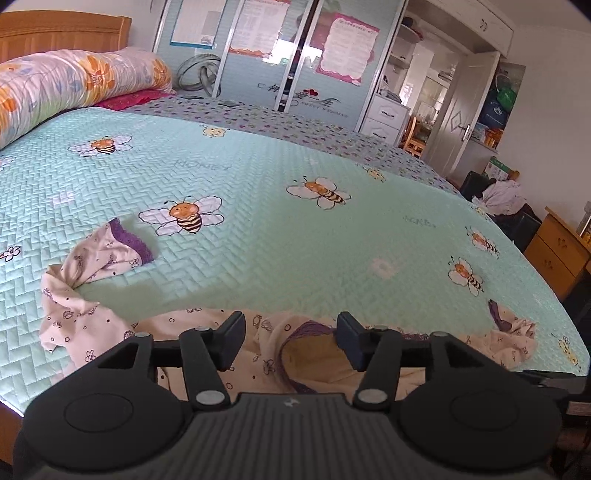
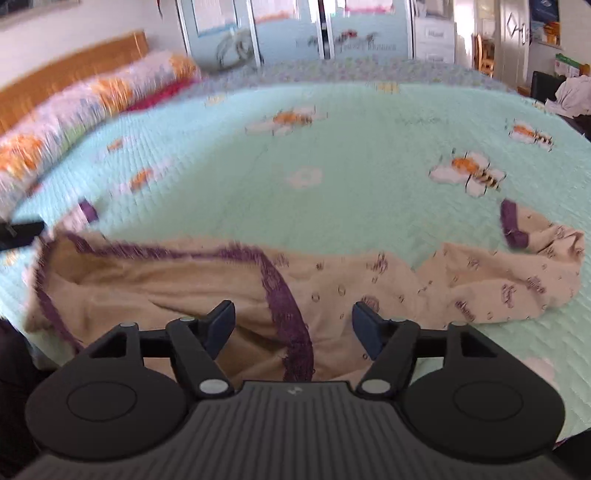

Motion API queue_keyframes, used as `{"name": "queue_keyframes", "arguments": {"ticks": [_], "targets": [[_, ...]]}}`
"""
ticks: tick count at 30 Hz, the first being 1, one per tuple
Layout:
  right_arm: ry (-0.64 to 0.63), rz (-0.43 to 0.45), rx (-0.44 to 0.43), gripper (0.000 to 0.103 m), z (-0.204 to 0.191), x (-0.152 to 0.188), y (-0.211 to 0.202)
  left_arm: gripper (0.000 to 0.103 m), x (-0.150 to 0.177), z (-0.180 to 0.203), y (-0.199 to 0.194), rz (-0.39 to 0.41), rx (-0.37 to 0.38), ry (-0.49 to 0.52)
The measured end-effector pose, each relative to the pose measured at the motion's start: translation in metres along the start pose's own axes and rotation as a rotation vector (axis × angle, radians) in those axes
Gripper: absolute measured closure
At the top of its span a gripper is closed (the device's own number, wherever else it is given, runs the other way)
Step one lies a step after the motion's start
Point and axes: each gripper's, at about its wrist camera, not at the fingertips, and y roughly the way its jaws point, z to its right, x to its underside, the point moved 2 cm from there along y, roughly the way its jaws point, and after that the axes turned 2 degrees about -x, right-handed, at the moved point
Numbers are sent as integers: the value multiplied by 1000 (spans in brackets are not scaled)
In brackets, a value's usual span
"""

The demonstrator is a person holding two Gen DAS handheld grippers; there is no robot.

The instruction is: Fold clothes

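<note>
A cream top with small dark prints and purple lace trim (image 1: 266,354) lies crumpled along the near edge of the bed. One sleeve with a purple cuff (image 1: 110,251) trails off to the left, the other (image 1: 509,332) to the right. My left gripper (image 1: 290,341) is open just above the purple neckline, with nothing between its fingers. In the right wrist view the same top (image 2: 332,288) spreads wide, its neck opening at the left and a sleeve (image 2: 535,258) at the right. My right gripper (image 2: 293,325) is open over the purple trim; that view is motion-blurred.
The bed wears a mint quilt with bee prints (image 1: 295,229). A rolled floral duvet (image 1: 66,85) lies by the wooden headboard (image 1: 62,33). Sliding wardrobe doors (image 1: 277,55) stand beyond. A wooden cabinet (image 1: 554,254) and a chair with piled clothes (image 1: 502,195) sit on the right.
</note>
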Motion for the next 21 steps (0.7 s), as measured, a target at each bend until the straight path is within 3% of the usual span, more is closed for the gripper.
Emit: {"name": "queue_keyframes", "arguments": {"ticks": [1, 4, 7, 11, 21], "targets": [[14, -36, 17, 79, 2, 2, 9, 45, 1, 3, 5, -19, -3, 21], [99, 23, -11, 96, 19, 2, -6, 47, 7, 11, 22, -60, -24, 73], [140, 108, -1, 101, 32, -2, -27, 48, 12, 13, 37, -91, -41, 89], [151, 113, 12, 101, 39, 1, -31, 50, 21, 14, 45, -138, -59, 117], [165, 263, 0, 101, 36, -15, -56, 51, 18, 0, 32, -101, -135, 112]]}}
